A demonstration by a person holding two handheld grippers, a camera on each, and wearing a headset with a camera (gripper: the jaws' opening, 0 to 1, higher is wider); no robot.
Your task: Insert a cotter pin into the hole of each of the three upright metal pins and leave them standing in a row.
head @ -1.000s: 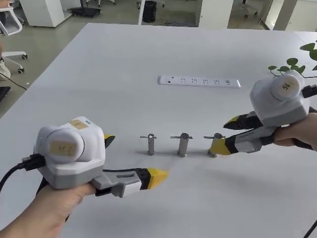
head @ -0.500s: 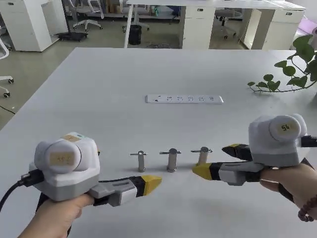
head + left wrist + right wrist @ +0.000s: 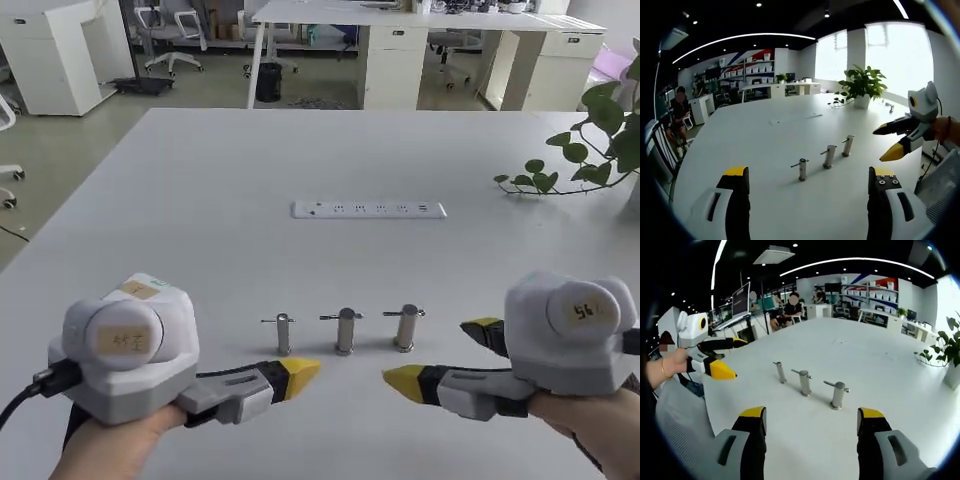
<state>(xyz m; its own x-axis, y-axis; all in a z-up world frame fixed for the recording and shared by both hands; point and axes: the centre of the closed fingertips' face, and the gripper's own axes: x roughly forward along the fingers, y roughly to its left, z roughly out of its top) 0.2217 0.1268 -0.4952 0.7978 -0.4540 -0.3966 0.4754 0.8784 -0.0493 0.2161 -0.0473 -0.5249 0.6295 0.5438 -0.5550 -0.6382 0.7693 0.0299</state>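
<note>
Metal pins [image 3: 345, 332] upright, aligned; potted plant [image 3: 862, 87] beyond

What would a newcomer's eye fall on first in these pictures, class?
First, the three upright metal pins standing in a row on the table, each crossed near its top by a cotter pin. Next, the yellow-tipped left claw and right claw, both open, flanking the row from the near side. Behind lies a white power strip.

White power strip [image 3: 369, 209] lay flat on the grey desk [image 3: 180, 190], mid-width, toward the far edge. Leafy plant [image 3: 596, 135] hung over the desk's right edge, stems trailing onto the top. Beyond the far edge stood a black bin [image 3: 267, 82], an office chair [image 3: 160, 25] and a white cabinet [image 3: 60, 55].
</note>
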